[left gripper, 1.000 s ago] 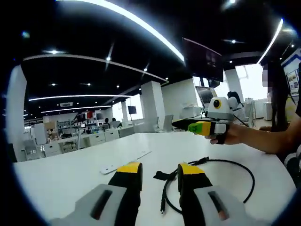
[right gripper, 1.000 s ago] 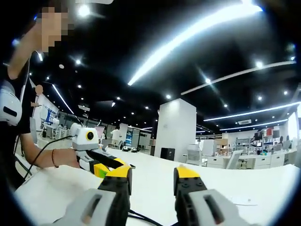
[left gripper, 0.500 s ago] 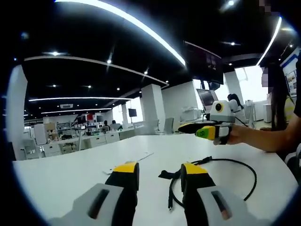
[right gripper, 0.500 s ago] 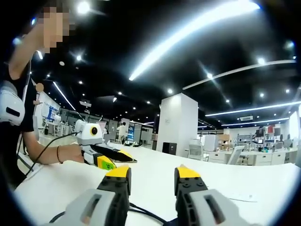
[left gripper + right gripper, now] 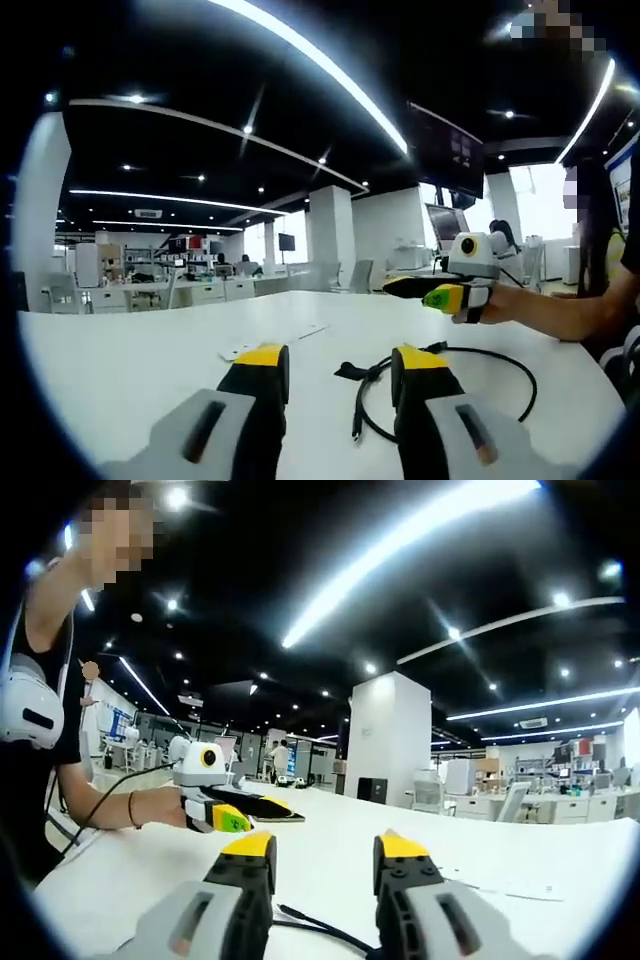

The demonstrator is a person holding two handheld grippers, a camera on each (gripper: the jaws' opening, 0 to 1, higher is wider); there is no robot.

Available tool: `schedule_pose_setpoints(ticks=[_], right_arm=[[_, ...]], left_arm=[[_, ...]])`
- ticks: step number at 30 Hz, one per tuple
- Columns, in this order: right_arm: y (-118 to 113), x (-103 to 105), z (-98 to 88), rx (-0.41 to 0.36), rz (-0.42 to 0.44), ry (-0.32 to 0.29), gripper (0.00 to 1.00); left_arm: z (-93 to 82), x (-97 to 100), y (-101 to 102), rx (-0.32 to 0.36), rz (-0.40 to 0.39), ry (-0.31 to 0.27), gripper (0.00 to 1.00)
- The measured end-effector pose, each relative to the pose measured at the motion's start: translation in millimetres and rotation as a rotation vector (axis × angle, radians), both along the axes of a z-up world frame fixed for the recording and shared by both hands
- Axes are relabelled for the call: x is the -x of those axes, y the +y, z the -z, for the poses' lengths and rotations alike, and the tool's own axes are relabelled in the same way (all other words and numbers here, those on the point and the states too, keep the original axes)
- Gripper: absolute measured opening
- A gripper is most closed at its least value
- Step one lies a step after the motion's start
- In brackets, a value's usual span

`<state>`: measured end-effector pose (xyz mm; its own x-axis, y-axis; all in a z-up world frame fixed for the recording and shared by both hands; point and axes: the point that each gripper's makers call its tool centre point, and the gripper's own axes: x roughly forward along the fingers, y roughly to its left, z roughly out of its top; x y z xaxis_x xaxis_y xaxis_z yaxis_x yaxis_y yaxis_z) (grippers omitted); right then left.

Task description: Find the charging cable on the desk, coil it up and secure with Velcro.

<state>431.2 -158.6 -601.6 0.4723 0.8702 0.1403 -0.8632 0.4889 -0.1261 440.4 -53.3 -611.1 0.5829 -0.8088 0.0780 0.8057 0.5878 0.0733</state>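
Risk, judged: the thin black rubbery charging cable [image 5: 455,385], loosely looped on the smooth white desk [image 5: 130,360] ahead-right of the left tongs [image 5: 338,362], may slide or spring loose when pinched.

Left tongs: parted, empty.

Right tongs [image 5: 325,852]: parted, empty, cable just ahead.

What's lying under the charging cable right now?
The charging cable lies in a loose loop straight on the bare white desk. Nothing else shows beneath it. The left claw covers part of the loop, so that stretch is hidden.
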Motion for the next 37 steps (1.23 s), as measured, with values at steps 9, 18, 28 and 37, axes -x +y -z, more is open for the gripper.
schedule_pose_setpoints(ticks=[9,18,28,37], right_arm=[[-3,-2,5.6,0.018,0.013,0.008,0.39],[-4,0,4.3,0.026,0.013,-0.003,0.39],[-4,-2,3.2,0.017,0.018,-0.003,0.39],[-5,-3,3.0,0.015,0.024,-0.005,0.39]], left_arm=[[-5.3,5.2,-6,0.006,0.015,-0.026,0.4],[3.9,6.7,-14,-0.026,0.029,-0.021,0.4],[1.9,6.6,-14,-0.017,0.032,-0.031,0.4],[2.8,6.0,-14,-0.01,0.034,-0.027,0.4]])
